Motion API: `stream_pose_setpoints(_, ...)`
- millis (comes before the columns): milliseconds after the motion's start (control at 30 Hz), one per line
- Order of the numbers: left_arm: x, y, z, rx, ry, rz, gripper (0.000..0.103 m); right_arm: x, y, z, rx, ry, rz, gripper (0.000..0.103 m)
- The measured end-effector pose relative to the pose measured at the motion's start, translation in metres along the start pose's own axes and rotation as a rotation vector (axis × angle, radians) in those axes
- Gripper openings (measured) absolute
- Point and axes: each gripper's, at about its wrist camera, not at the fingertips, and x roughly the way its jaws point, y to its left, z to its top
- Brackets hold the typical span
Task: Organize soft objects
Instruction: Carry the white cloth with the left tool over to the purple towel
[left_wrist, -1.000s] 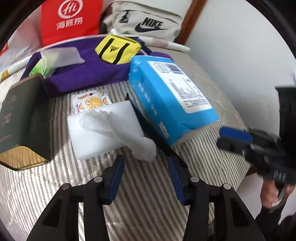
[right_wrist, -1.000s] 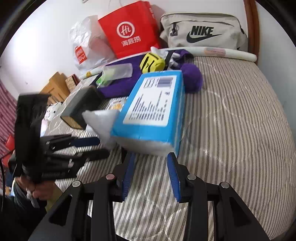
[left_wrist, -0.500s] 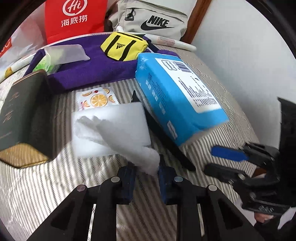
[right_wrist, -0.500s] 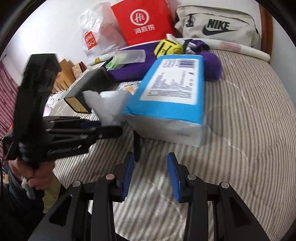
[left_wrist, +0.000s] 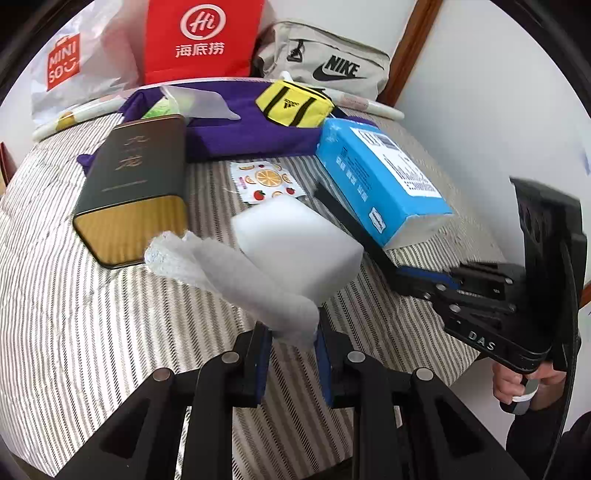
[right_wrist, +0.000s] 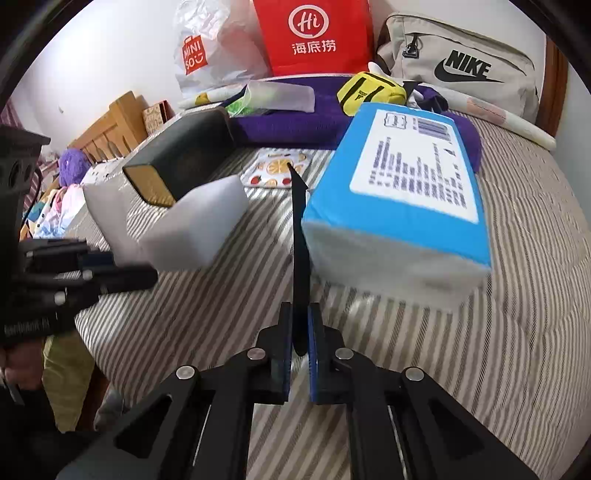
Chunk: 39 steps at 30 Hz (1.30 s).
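Observation:
My left gripper (left_wrist: 291, 343) is shut on a crumpled white foam wrap (left_wrist: 229, 277) and holds it just above the striped bed (left_wrist: 92, 332). A white foam block (left_wrist: 295, 243) lies behind it; in the right wrist view (right_wrist: 188, 221) it appears tilted. My right gripper (right_wrist: 297, 354) is shut on a thin black strip (right_wrist: 299, 236) that runs along the left side of a blue tissue pack (right_wrist: 402, 192). The strip (left_wrist: 354, 232) and the right gripper (left_wrist: 417, 277) also show in the left wrist view beside the tissue pack (left_wrist: 373, 177).
A dark green and gold tin (left_wrist: 136, 184), a fruit-print packet (left_wrist: 266, 181), a purple cloth (left_wrist: 251, 129), a yellow pouch (left_wrist: 295, 103), a red bag (left_wrist: 199, 37), a Miniso bag (left_wrist: 70, 74) and a Nike bag (left_wrist: 332, 66) lie further back. The bed edge is near both grippers.
My left gripper closed on the foam wrap and lifted it. My right gripper moved in beside the tissue pack and shut on the black strip.

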Motion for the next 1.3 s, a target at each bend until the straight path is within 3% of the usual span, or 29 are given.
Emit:
stream_pose_setpoints(133,-0.01,0.005,-0.006,-0.001,-0.015,-0.012,0.021,-0.014,-0.001,-0.014,0.012,0.016,-0.002,0.003)
stream_pose_setpoints(433,-0.029,0.033,-0.025,-0.039,-0.036,0.07,0.021,-0.042,-0.01,-0.049,0.061,0.031,-0.017,0.003)
stream_pose_setpoints(533,-0.027,0.043,-0.028,-0.072,-0.027,0.087,0.021,-0.038,-0.01,-0.047,0.053,0.03,-0.024,0.007)
stream_pose_setpoints(933,-0.018,0.059,-0.026,-0.103,-0.002,0.12,0.021,-0.003,-0.004,-0.014,0.023,-0.007,-0.008,0.003)
stream_pose_setpoints(1300,-0.007,0.06,-0.025,-0.08,0.001,0.145,0.021,-0.024,-0.005,-0.04,0.031,-0.008,-0.107,0.003)
